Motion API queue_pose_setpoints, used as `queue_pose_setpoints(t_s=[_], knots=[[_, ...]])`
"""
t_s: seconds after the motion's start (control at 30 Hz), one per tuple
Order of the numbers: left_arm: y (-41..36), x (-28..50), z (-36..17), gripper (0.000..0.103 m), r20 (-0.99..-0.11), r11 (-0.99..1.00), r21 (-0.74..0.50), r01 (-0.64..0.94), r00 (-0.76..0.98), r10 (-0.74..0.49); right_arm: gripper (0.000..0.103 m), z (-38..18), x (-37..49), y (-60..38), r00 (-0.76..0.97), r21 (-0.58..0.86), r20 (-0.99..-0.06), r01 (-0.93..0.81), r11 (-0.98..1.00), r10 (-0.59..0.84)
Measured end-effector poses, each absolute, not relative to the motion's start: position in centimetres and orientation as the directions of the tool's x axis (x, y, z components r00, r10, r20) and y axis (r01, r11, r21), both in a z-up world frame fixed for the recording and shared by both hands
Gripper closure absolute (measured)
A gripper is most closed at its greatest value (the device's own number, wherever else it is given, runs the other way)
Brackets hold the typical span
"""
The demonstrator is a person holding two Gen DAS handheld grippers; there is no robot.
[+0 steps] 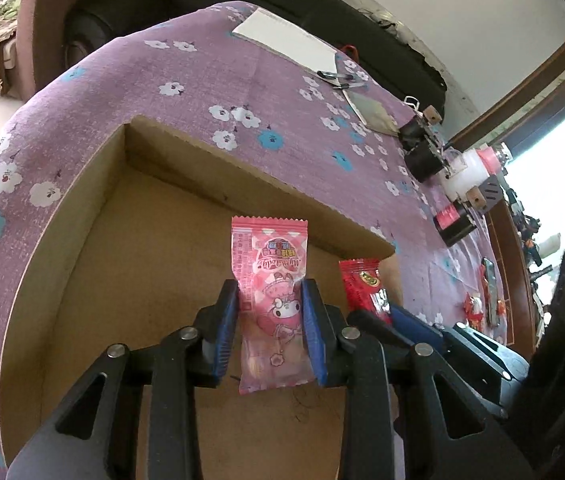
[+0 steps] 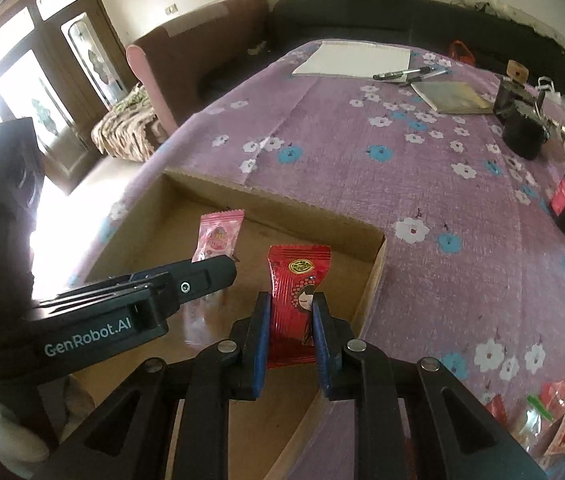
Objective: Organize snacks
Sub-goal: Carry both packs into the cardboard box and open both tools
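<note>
My left gripper (image 1: pixel 270 292) is shut on a pink snack packet (image 1: pixel 270 280) with a cartoon print and holds it above the floor of an open cardboard box (image 1: pixel 82 216). My right gripper (image 2: pixel 292 304) is shut on a red snack packet (image 2: pixel 296 292) with a girl's face, over the box's right part (image 2: pixel 374 272). The red packet also shows in the left wrist view (image 1: pixel 362 284), and the pink packet in the right wrist view (image 2: pixel 218 236), behind the left gripper's body (image 2: pixel 130 300). I see nothing lying on the box floor.
The box sits on a purple flowered tablecloth (image 2: pixel 422 184). Several loose snack packets (image 2: pixel 562 412) lie at the table's right front. A notepad (image 2: pixel 358 58), pens (image 2: pixel 410 74), a booklet (image 2: pixel 454 98) and dark jars (image 2: pixel 522 132) stand further back. Sofas lie beyond the table.
</note>
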State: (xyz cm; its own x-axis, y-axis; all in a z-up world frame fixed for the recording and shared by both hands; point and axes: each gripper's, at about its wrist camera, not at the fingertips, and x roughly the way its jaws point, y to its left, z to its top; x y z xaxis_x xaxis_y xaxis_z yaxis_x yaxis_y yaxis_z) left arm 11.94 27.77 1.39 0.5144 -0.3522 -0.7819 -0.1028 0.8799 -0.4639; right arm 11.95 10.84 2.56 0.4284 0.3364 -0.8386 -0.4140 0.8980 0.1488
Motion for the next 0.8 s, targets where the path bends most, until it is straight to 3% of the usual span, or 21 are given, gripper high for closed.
queue_pose_setpoints(t_s=[0.1,0.23,0.4,0.57,0.8], knots=[[27.9,11.8,1.5,0.071,-0.778,0.876,-0.468,-0.114,0.523,-0.348,0.079,3.0,11.6,11.1,0.469,0.112,-0.821,-0.427,0.897,0.325],[28.2,11.1,2.3,0.071,-0.772,0.871,-0.475,-0.129,0.536,-0.342,0.066,4.5,10.8,10.4,0.490,0.139,-0.794,-0.433,0.891,0.361],[28.4,8.8,4.5,0.071,-0.750,0.861,-0.491,-0.131,0.567,-0.341,0.066,7.2,9.7,7.8,0.538,0.166,-0.752,-0.404,0.899,0.381],[27.8,4.6,6.6,0.043,-0.707,0.830,-0.545,-0.115,0.595,-0.382,0.063,8.5,8.0,2.6,0.583,0.183,-0.728,-0.341,0.922,0.360],[24.4,1.3,7.5,0.043,-0.687,0.816,-0.576,-0.048,0.570,-0.452,0.059,6.6,5.4,-5.9,0.602,0.199,-0.743,-0.218,0.955,0.293]])
